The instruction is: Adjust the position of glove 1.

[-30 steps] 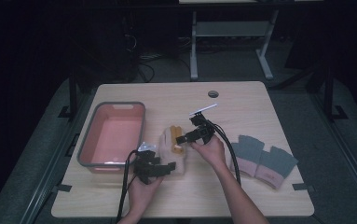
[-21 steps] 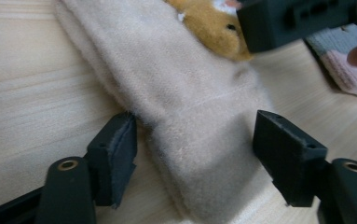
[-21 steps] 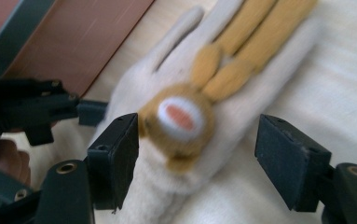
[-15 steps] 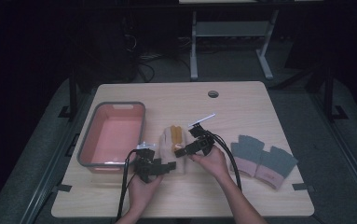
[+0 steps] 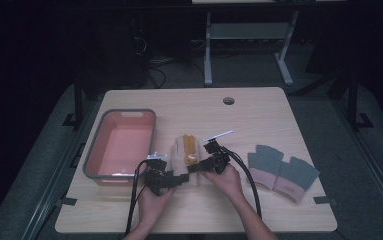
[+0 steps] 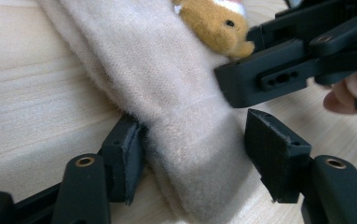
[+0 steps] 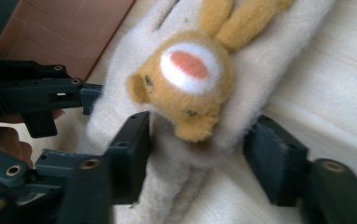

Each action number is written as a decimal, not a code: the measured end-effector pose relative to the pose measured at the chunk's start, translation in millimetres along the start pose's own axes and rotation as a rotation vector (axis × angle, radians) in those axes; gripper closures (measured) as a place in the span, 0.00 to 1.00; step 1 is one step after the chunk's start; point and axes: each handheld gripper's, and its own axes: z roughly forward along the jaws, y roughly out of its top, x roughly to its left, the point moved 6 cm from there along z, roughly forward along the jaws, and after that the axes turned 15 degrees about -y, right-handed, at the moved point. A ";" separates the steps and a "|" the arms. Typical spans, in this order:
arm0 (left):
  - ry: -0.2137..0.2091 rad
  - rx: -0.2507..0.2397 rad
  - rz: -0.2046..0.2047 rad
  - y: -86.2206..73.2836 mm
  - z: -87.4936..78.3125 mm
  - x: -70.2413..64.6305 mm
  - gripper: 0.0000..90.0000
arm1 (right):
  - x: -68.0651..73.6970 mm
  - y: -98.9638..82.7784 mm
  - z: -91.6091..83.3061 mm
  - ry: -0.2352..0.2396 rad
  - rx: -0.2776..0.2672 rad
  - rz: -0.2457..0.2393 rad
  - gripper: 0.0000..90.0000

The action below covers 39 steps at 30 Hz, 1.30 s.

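Observation:
A cream fluffy glove with a yellow plush animal face lies on the wooden table, beside the bin. My left gripper reaches in from the left at the glove's cuff. Its jaws have just been closing. One pad touches the fabric while the other stands slightly off it. My right gripper comes from the right and straddles the glove just below the animal face. Its jaws have also just been closing and do not visibly squeeze the fabric.
A pink bin with a grey rim stands left of the glove. A pair of grey gloves with pink cuffs lies at the right. A cable hole sits near the far edge. Cables trail from both grippers toward the person.
My right gripper has come down and nearer the person onto the glove. Both pairs of jaws have narrowed around the glove. My left hand has stayed where it was.

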 end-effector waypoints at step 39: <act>-0.099 -0.022 0.024 20.1 -0.6 -15.6 0.75 | -1.4 -0.8 -23.2 0.108 -0.110 0.101 0.88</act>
